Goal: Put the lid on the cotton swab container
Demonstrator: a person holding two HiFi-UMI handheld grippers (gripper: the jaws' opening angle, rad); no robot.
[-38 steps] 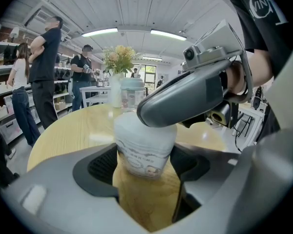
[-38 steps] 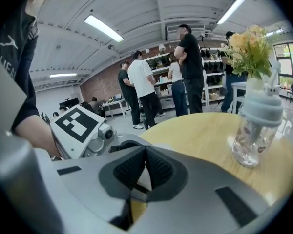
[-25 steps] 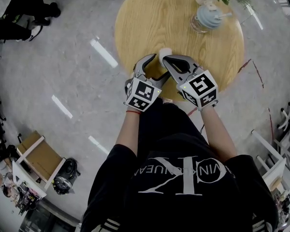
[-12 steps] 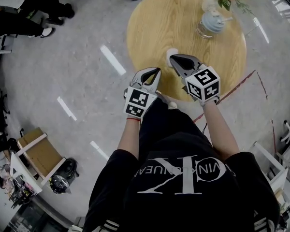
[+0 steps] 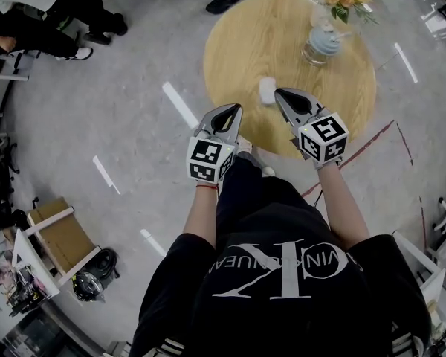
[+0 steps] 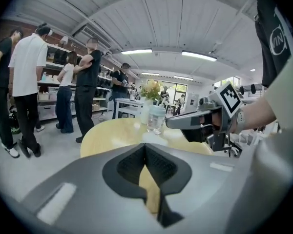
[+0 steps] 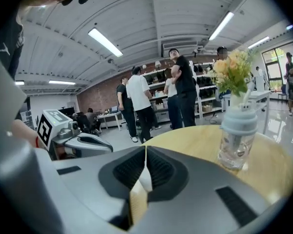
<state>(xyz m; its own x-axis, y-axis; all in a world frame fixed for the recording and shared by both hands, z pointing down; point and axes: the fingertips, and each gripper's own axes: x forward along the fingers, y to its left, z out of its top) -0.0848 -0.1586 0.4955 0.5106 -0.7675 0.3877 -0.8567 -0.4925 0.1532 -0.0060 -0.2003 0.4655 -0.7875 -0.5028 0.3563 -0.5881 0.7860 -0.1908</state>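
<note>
Left gripper (image 5: 236,110) and right gripper (image 5: 281,94) hover, jaws together and empty, flanking the container (image 5: 267,90) toward the tabletop's (image 5: 282,36) near edge.

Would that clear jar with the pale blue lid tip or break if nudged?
The jar looks clear and rigid, possibly glass: probably breakable and slippery. It stands taller than wide under a bulky lid, so a high push might tip it; a low one would likely slide it.
</note>
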